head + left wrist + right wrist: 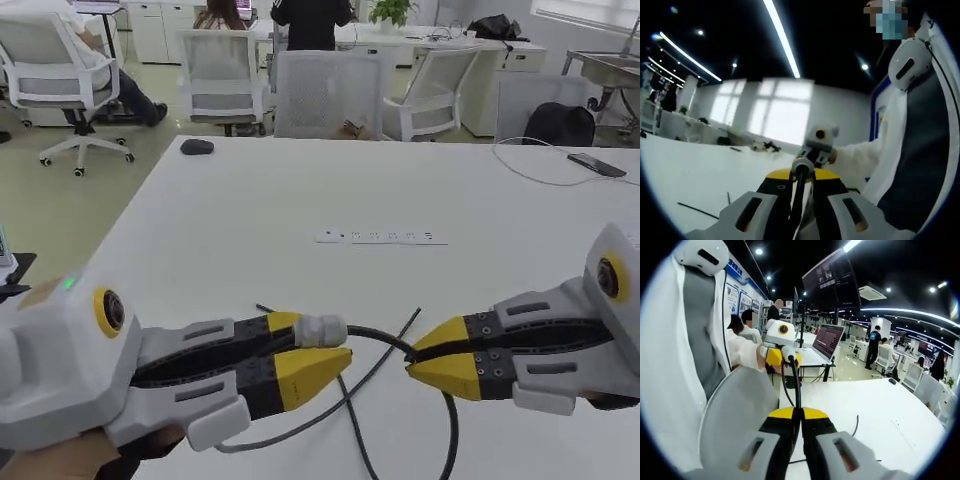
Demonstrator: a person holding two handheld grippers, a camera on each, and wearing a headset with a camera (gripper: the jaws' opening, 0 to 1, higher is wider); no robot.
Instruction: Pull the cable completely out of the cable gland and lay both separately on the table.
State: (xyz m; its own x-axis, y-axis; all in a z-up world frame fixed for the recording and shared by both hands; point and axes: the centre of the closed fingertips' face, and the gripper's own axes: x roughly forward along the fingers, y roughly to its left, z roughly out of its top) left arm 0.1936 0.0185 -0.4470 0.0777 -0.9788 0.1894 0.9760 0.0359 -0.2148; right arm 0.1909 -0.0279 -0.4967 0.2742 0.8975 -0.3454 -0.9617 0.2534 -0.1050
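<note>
Smooth white table, mesh chairs behind. Left gripper clenched on pale, ribbed plastic gland; right gripper clamped on round black cable, apparently entering the gland, held just above the table.

The worktop is showing a smooth, matt white face. The cable is looking like black rubber and catching a faint sheen. The gland is looking like dull, pale grey plastic. The left gripper and right gripper are wearing matt yellow plastic tips, black plastic behind them, and smooth light grey shells. The floor is gleaming, polished. The chair is showing a grey mesh back.
</note>
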